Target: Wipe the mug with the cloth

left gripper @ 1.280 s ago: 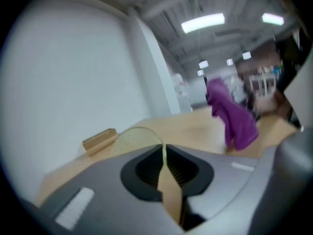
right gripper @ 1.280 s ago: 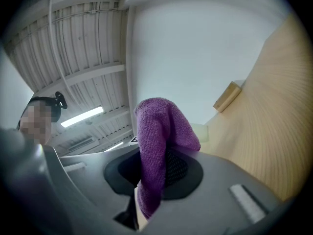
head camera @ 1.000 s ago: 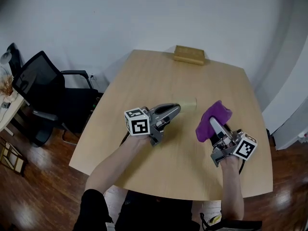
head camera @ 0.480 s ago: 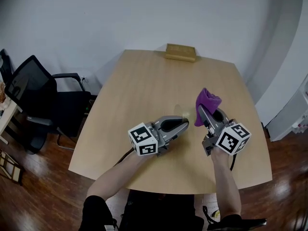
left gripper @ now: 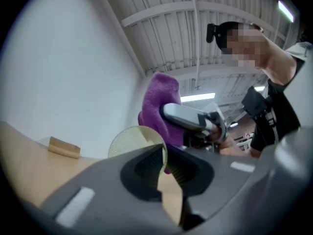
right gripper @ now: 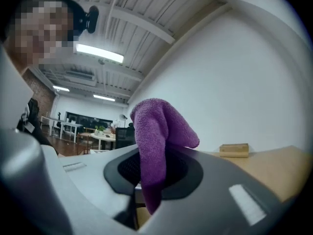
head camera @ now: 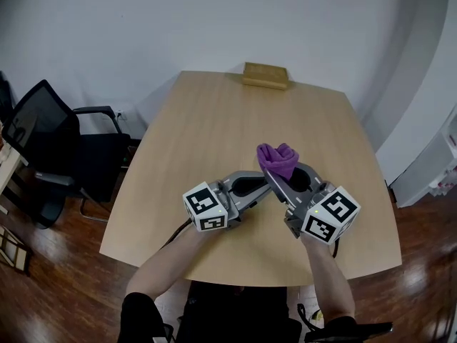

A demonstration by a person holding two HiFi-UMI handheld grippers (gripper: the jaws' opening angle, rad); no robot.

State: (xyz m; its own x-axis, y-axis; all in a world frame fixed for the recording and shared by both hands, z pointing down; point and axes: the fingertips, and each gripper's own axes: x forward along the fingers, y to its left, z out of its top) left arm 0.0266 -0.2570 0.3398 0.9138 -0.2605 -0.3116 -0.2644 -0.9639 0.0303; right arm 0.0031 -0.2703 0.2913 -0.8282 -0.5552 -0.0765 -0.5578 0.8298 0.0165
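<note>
In the head view, the left tool [head camera: 264,186] and the right tool [head camera: 278,179] are held tip to tip above the bench [head camera: 214,120], well to the near side of the wooden block [head camera: 265,76] lying at its far edge. A purple cloth [head camera: 277,159] is bunched above the tips, roughly in line with the block, and the mug is not made out here. In the left gripper view, the left tool's jaws are seen narrowly parted and pressed on the wall of a translucent yellowish mug [left gripper: 128,142], which is raised off the bench to the right of the block. The cloth is carried by the right tool just behind the mug's right edge, and contact cannot be told. In the right gripper view, the right tool's jaws are closed on the cloth, which stands up out of them to the left of the block.
</note>
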